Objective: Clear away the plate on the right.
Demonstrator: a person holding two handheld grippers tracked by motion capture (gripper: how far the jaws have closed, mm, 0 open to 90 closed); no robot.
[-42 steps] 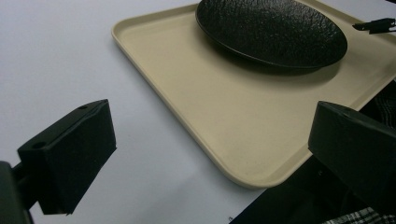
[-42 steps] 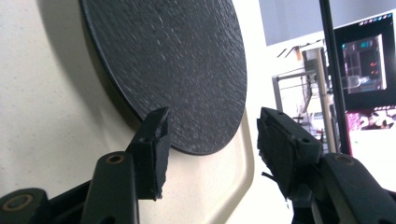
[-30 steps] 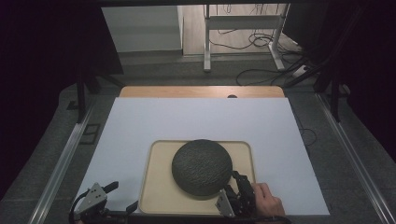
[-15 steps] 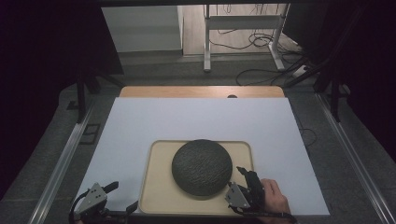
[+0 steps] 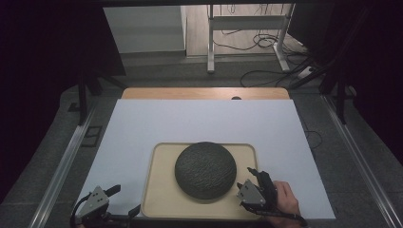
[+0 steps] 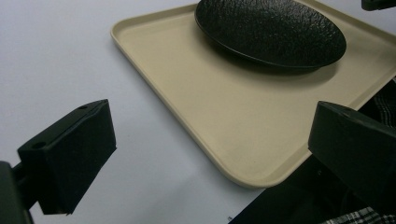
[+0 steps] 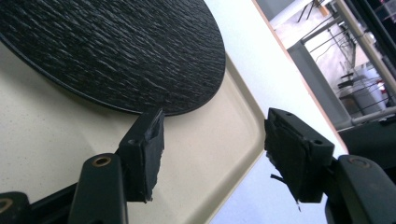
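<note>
A round black textured plate (image 5: pixel 205 170) lies on a beige tray (image 5: pixel 164 190) near the front of the white table top. My right gripper (image 5: pixel 247 178), held in a hand (image 5: pixel 285 199), hovers over the tray's right side just off the plate's rim. In the right gripper view its jaws stand open around nothing (image 7: pixel 215 149), with the plate (image 7: pixel 116 51) ahead on the left and the tray (image 7: pixel 56 140) beneath. My left gripper (image 5: pixel 124 200) rests at the tray's near-left corner. Its jaws (image 6: pixel 210 149) are wide open, and the tray (image 6: pixel 224 107) corner and plate (image 6: pixel 271 30) lie beyond.
The white table top (image 5: pixel 190 123) stretches behind and to both sides of the tray. A wooden strip (image 5: pixel 204 93) runs along its far edge. Metal rails (image 5: pixel 62 166) flank the table, and cables (image 5: pixel 266 71) lie on the floor behind.
My right gripper has drawn away from the plate's rim, moving right and slightly up. The left gripper, plate and tray have stayed put.
</note>
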